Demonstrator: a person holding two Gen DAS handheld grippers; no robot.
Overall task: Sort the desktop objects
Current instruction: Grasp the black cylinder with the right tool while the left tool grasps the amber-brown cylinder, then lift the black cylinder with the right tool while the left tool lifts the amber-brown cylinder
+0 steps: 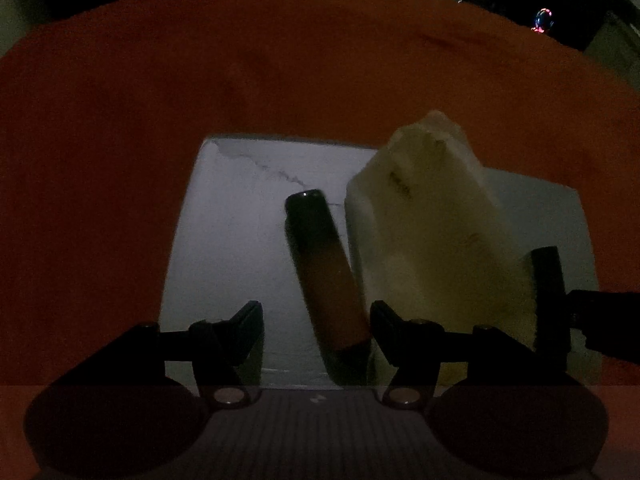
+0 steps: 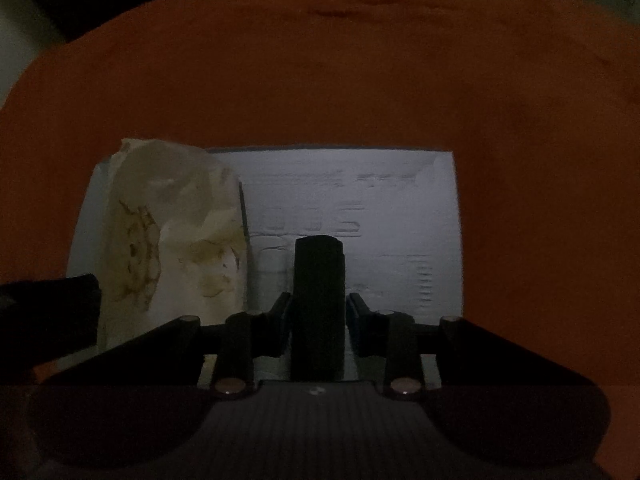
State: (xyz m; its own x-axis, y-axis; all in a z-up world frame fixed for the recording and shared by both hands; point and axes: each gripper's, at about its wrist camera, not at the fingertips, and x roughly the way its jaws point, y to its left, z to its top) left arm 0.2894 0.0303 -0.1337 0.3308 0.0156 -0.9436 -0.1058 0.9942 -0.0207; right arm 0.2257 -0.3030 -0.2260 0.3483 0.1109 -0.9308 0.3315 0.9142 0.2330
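Over the white tray [image 1: 224, 240] on the orange desk [image 1: 120, 120], the left tongs [image 1: 316, 320] stand spread around the tube [image 1: 324, 264], whose long axis runs forward between them, beside the crumpled paper [image 1: 420, 216], while the right tongs [image 2: 319, 308] pinch a dark block [image 2: 319, 280].

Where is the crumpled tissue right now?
The tissue lies on the white tray: right of the orange-and-black tube in the left wrist view, at the tray's left side in the right wrist view.
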